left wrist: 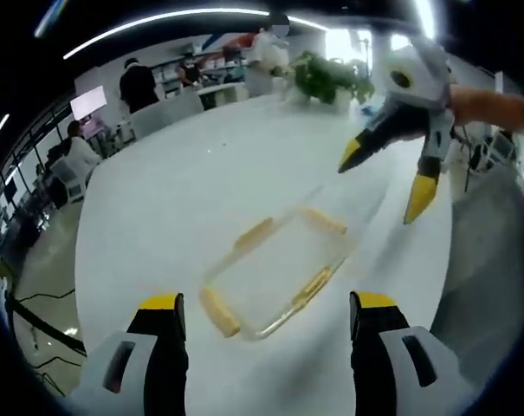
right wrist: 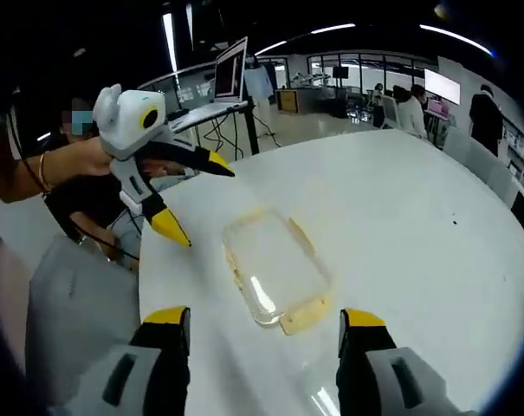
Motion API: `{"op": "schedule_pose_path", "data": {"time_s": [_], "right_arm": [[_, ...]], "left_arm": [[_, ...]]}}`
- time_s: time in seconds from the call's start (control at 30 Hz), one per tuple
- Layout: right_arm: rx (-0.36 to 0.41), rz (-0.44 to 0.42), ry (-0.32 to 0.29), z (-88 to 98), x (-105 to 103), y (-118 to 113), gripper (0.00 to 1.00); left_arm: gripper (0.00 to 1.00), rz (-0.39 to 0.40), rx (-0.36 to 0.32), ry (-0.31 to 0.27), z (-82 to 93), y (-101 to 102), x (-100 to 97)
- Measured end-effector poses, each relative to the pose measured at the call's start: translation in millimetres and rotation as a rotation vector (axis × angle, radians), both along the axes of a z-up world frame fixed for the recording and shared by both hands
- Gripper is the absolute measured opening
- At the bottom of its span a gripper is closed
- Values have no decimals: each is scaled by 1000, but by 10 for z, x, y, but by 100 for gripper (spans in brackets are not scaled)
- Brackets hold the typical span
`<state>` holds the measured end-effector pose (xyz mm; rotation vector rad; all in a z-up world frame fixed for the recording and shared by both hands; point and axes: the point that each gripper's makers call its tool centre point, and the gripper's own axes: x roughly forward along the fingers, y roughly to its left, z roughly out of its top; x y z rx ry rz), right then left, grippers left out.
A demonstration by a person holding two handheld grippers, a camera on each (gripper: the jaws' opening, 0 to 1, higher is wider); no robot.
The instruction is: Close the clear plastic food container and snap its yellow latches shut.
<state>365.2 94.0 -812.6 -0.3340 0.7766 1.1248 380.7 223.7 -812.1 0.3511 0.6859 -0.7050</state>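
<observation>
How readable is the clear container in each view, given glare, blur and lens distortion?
Left gripper view: the container is soft and nearly blends into the white table, with only its yellow latches standing out; fisheye bends the table edge. Right gripper view: a bright glare streak sits on the container's lid, its outline slightly sharper.

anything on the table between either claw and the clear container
Nothing visible. In both views only bare white table lies between each claw and the clear plastic container. The left claw and the right claw are both open and held apart from it.
</observation>
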Motion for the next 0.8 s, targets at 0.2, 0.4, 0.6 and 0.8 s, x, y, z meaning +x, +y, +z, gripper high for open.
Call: {"op": "schedule_pose_path", "data": {"time_s": [0.2, 0.4, 0.6, 0.8], "right_arm": [[-57, 74, -20, -131, 4, 91, 66], [-134, 140, -49, -287, 68, 98, 65], [-185, 183, -46, -415, 86, 66, 65], [-274, 249, -48, -552, 129, 14, 65]], "left_arm": [[76, -44, 21, 42, -173, 26, -21], [75, -77, 59, 60, -271, 94, -12], [71, -103, 105, 50, -320, 162, 25], [71, -155, 113, 85, -356, 128, 45]]}}
